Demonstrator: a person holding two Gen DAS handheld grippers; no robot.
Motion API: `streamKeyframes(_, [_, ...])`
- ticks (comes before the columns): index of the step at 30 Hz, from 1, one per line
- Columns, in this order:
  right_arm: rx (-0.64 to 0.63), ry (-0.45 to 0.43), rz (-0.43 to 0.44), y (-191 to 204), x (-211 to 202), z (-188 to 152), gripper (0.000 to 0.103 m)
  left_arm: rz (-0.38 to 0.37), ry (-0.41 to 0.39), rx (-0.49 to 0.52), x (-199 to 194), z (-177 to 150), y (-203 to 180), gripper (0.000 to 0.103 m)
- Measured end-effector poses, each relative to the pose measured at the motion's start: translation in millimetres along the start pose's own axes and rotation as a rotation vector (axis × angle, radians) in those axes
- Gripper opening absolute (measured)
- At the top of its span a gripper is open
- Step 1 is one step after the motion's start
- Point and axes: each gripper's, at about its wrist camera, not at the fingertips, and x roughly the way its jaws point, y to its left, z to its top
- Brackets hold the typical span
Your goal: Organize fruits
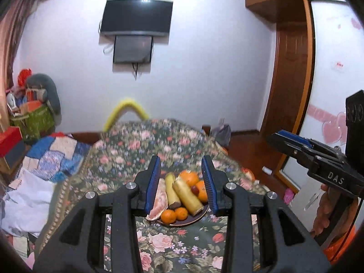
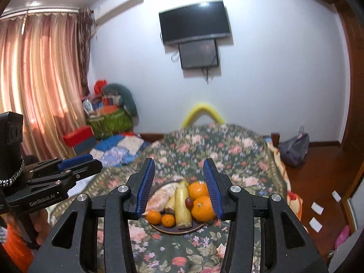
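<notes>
A dark plate (image 1: 193,220) of fruit sits on the floral bedspread (image 1: 141,145). On it lie two bananas (image 1: 187,195), several oranges (image 1: 190,177), a pale pomelo piece (image 1: 159,199) and a small red fruit (image 1: 194,189). The plate (image 2: 182,230) also shows in the right wrist view, with bananas (image 2: 182,207) and oranges (image 2: 202,208). My left gripper (image 1: 181,182) is open and empty, held above and short of the plate. My right gripper (image 2: 179,186) is open and empty, likewise short of the plate. The right gripper also shows in the left wrist view (image 1: 289,140), the left gripper in the right wrist view (image 2: 75,162).
A patchwork quilt (image 1: 54,152) and white cloth (image 1: 29,195) lie left of the bed. A green basket (image 1: 34,120) and red box (image 1: 10,140) stand in the left corner. A wall TV (image 1: 136,16), wooden door (image 1: 291,79) and a bag (image 2: 294,147) on the floor.
</notes>
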Motion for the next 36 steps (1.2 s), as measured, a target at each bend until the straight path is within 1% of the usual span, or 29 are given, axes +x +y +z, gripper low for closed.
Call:
streamKeyframes(3, [-0.005, -0.056, -0.011, 10, -24, 5, 0.050, 0.004, -0.053, 0.000, -29, 6, -7, 0.042])
streamKeyframes(5, [-0.013, -0.086, -0.020, 17, -39, 5, 0.056, 0.008, -0.086, 0.000, -47, 9, -11, 0.048])
streamKeyframes(6, [-0.013, -0.095, -0.023, 20, -44, 5, 0.057, 0.013, -0.100, 0.001, -53, 9, -12, 0.053])
streamKeyframes(8, [-0.012, -0.113, -0.024, 24, -52, 4, 0.066, 0.024, -0.131, 0.012, -68, 10, -16, 0.060])
streamKeyframes(9, [-0.014, -0.123, -0.028, 26, -56, 4, 0.068, 0.026, -0.141, 0.017, -73, 10, -18, 0.066])
streamKeyframes(10, [-0.019, -0.134, -0.038, 30, -60, 4, 0.073, 0.030, -0.149, 0.021, -78, 9, -19, 0.071])
streamKeyframes(11, [-0.023, -0.141, -0.047, 31, -62, 3, 0.078, 0.038, -0.159, 0.024, -83, 9, -21, 0.073])
streamKeyframes(12, [-0.028, -0.150, -0.058, 33, -64, 3, 0.081, 0.037, -0.163, 0.026, -86, 8, -22, 0.076])
streamKeyframes(14, [-0.038, -0.166, -0.079, 36, -67, 2, 0.091, 0.035, -0.170, 0.031, -92, 8, -24, 0.082])
streamKeyframes(15, [-0.045, -0.174, -0.094, 38, -69, 2, 0.094, 0.037, -0.176, 0.032, -94, 7, -24, 0.087])
streamKeyframes(16, [-0.049, -0.184, -0.108, 39, -70, 2, 0.100, 0.043, -0.186, 0.034, -96, 7, -25, 0.089])
streamKeyframes(17, [-0.050, -0.195, -0.120, 41, -71, 1, 0.103, 0.051, -0.194, 0.039, -99, 5, -26, 0.089])
streamKeyframes(21, [-0.040, -0.201, -0.118, 43, -77, -4, 0.103, 0.060, -0.207, 0.042, -104, 3, -28, 0.095])
streamKeyframes(30, [-0.036, -0.202, -0.124, 44, -87, -10, 0.103, 0.066, -0.216, 0.037, -110, 0, -27, 0.102])
streamKeyframes(36, [-0.036, -0.210, -0.125, 45, -92, -12, 0.103, 0.065, -0.216, 0.044, -114, -2, -31, 0.103])
